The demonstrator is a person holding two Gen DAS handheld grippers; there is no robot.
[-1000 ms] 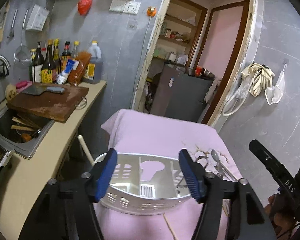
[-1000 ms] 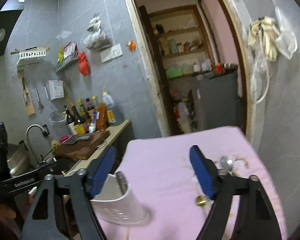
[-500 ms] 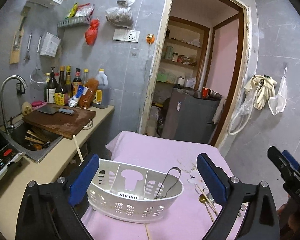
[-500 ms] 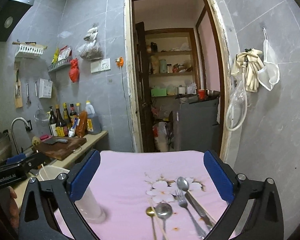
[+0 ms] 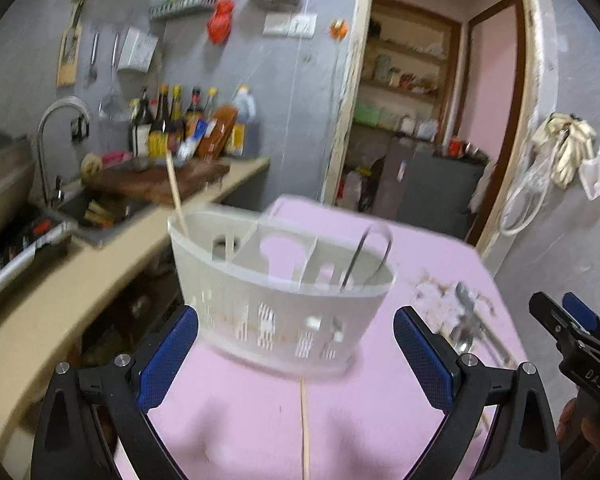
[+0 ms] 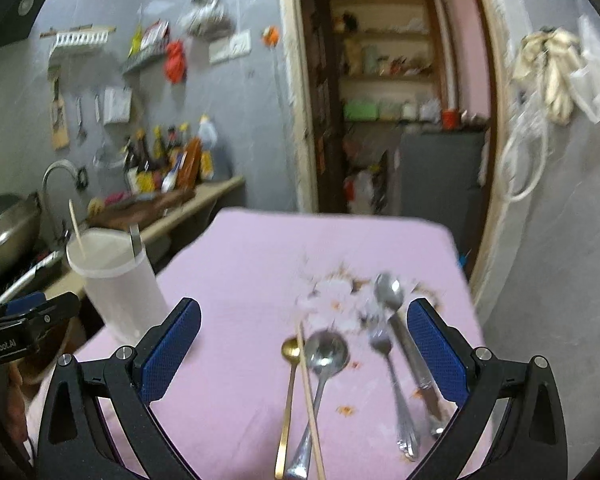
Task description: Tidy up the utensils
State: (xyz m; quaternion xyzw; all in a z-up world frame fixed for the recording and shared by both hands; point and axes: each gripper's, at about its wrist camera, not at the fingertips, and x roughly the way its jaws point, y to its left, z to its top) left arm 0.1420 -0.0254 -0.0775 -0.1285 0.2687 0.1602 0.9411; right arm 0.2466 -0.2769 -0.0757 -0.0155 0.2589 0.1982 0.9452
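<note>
On the pink tablecloth (image 6: 240,264), the white utensil caddy (image 5: 284,300) already holds tongs (image 5: 366,258) and one chopstick (image 5: 176,192) — while spoons (image 6: 326,354), a fork (image 6: 380,344) and a knife (image 6: 416,372) lie loose, and the left gripper (image 5: 296,354) and right gripper (image 6: 304,350) gape empty.

I read "GenRobot.AI" in white on the black body of the left gripper (image 6: 22,344), seen from my right wrist view. "DAS" shows on the right gripper (image 5: 592,372) in my left wrist view. Bottle labels too blurred to read.
</note>
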